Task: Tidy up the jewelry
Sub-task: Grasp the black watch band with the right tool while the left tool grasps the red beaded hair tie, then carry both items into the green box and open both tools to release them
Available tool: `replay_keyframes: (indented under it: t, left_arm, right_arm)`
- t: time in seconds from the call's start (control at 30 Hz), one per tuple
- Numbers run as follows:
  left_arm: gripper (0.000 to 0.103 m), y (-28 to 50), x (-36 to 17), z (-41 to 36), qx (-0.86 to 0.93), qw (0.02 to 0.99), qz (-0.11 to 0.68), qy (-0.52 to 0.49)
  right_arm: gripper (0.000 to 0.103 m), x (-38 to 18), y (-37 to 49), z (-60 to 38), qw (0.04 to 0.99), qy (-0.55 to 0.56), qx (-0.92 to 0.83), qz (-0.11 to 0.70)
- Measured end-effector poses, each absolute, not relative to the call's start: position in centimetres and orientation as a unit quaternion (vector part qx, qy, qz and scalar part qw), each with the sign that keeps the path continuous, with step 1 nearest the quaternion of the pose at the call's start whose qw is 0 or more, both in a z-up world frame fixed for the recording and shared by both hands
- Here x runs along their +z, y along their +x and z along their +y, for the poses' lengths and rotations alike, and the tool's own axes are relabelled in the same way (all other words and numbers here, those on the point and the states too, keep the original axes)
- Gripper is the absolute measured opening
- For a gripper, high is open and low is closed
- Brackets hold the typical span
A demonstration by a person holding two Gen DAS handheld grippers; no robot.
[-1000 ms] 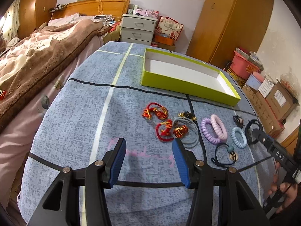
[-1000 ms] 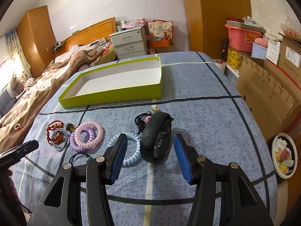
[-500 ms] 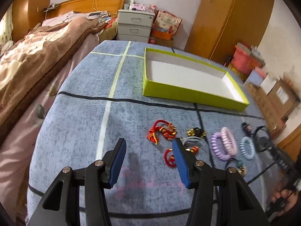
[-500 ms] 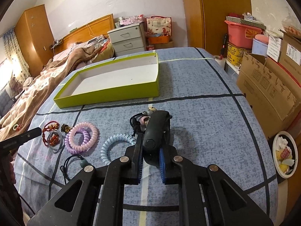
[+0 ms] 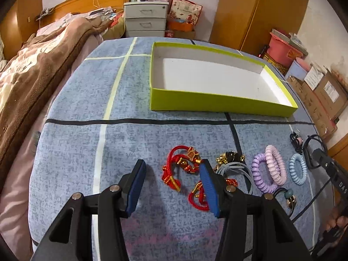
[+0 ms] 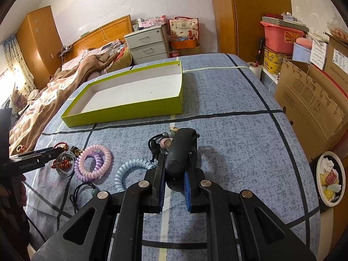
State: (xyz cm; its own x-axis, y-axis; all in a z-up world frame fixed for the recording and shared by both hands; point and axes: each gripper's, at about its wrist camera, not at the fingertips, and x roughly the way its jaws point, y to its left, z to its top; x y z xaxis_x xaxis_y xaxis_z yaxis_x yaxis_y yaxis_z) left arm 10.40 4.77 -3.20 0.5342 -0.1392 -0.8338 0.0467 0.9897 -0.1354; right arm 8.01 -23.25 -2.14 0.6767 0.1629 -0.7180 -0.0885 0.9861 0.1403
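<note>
My right gripper point(image 6: 173, 181) is shut on a black wristband point(image 6: 179, 158) just above the blue tablecloth. My left gripper point(image 5: 171, 184) is open, its jaws around a red cord bracelet with gold charms point(image 5: 181, 166); its right finger hides part of a second red bracelet point(image 5: 199, 198). Purple and pink coil hair ties point(image 5: 268, 168) point(image 6: 93, 162), a light blue coil tie point(image 5: 298, 168) point(image 6: 128, 171) and a black hair tie with beads point(image 5: 287, 195) lie on the cloth. The empty green box point(image 5: 217, 103) point(image 6: 121, 111) stands behind them.
A grey ring with gold charms point(image 5: 236, 168) lies between the red bracelets and the coil ties. A small black tie with a pink charm point(image 6: 162, 142) lies by the wristband. A bed point(image 5: 32, 65) flanks the table's left; cardboard boxes point(image 6: 311, 100) stand to the right.
My right gripper closed on the black wristband and now holds it. My left gripper moved forward and lower, so its open jaws now stand around the red bracelet.
</note>
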Motion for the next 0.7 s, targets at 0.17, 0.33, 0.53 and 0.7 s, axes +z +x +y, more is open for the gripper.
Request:
replay_keyframes:
  t: [0.17,0.33,0.53,0.7]
  left_arm:
    - [0.050,10.5,-3.3,4.0,-0.052,0.877,0.477,-0.014]
    - [0.025,10.3,-3.1,3.8,-0.057,0.878,0.475,-0.007]
    - [0.016,10.4,-2.9,4.5,-0.059,0.879,0.473,-0.020]
    - [0.016,10.1,-2.2,5.1,-0.055,0.885,0.462,-0.032]
  right_arm:
    - [0.015,-2.0,8.2,-23.1,0.914,0.046,0.071,0.396]
    - [0.015,-1.8,8.2,-22.9,0.916,0.041,0.071,0.392]
    - [0.015,-1.3,8.2,-23.0,0.919,0.040,0.069,0.387]
    - [0.014,-0.8,8.2,-23.3,0.920,0.045,0.079,0.381]
